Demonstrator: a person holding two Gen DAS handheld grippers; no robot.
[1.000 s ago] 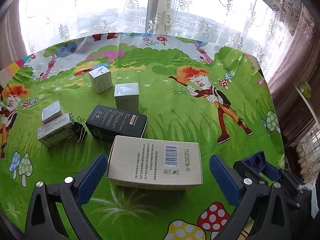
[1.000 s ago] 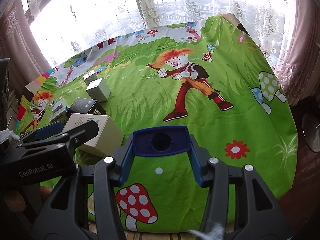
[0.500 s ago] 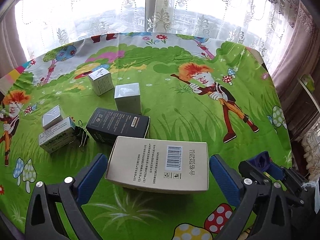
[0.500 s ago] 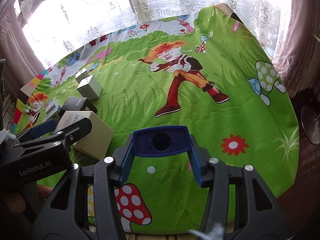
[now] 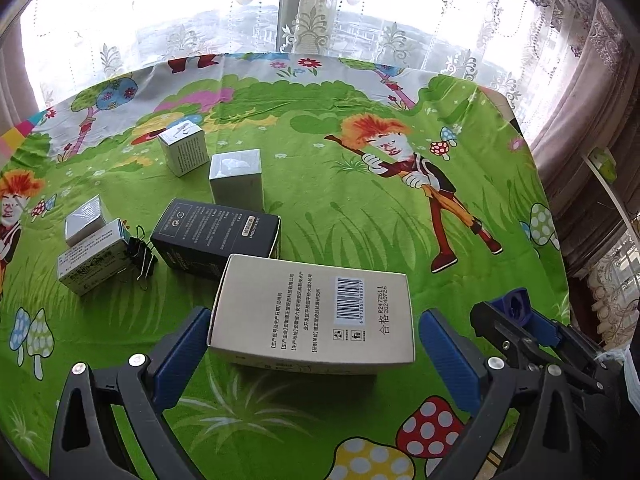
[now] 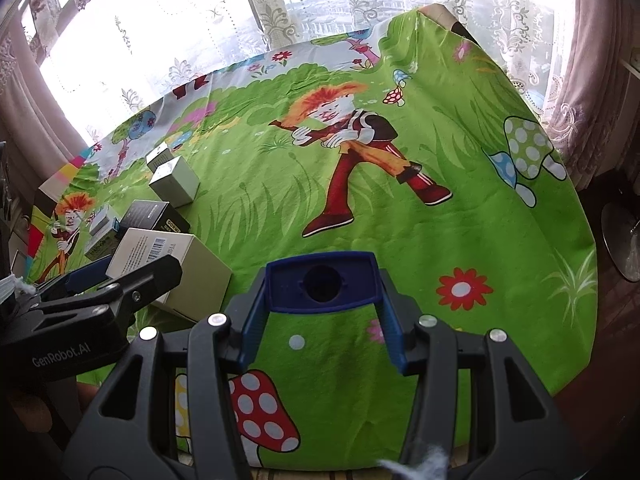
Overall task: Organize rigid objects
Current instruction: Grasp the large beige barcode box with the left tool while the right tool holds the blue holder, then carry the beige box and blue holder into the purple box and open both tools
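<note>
Left wrist view: your left hand-held gripper [image 5: 312, 354] is spread wide around the beige box [image 5: 314, 314], whose long axis spans pad to pad; your right hand-held gripper [image 6: 322, 330] pinches a blue block [image 6: 322, 282].

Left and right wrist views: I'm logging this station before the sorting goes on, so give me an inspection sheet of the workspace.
Surface: table under a green cartoon tablecloth.
Job's things: large beige box lying flat between the left gripper's pads; black box behind it; two small upright boxes farther back; two small boxes at the left.
Clutter: black binder clips beside the small left boxes.
Grippers: left gripper open, pads either side of the beige box, not pressing; right gripper shut on a blue block.
Cables: nothing seen.
Surroundings: lace curtains over a bright window; pink drapes at the sides.
</note>
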